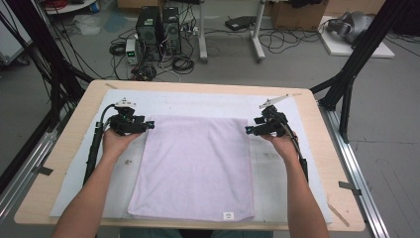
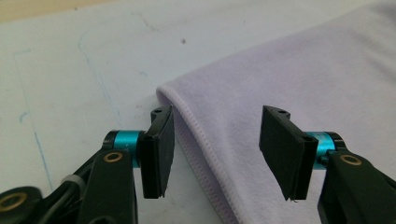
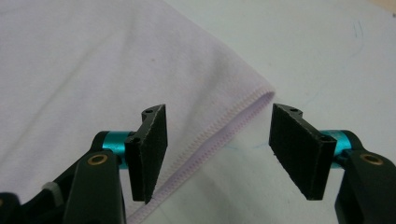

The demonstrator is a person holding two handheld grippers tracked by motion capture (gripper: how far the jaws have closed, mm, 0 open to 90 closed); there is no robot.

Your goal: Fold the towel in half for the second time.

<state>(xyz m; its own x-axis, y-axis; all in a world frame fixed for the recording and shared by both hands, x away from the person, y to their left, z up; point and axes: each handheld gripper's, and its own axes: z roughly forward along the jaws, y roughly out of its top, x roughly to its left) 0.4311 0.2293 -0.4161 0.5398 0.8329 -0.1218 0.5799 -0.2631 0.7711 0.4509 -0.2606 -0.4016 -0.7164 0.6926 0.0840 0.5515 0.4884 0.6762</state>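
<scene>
Pale lilac terry towel (image 1: 193, 166), rectangular and with a stitched hem, lies flat in the middle of the white mat (image 1: 81, 173) that covers the light wooden table (image 1: 59, 148). Its small white label (image 1: 228, 215) sits at the near edge, close to the person. The left gripper (image 1: 150, 125) is at the far left corner of the towel and the right gripper (image 1: 248, 130) is at the far right corner, so both hands are placed symmetrically, I think in order to take the two far corners together for a fold toward the person.

In the left gripper view the black jaws stand apart with the hemmed corner (image 2: 175, 95) between them, but the pads do not press it. In the right gripper view it is the same: the jaws are released, one over the cloth and one over the mat, with the corner (image 3: 264, 91) between. Nothing is grasped yet; both grippers seem low enough to close on the hem.
</scene>
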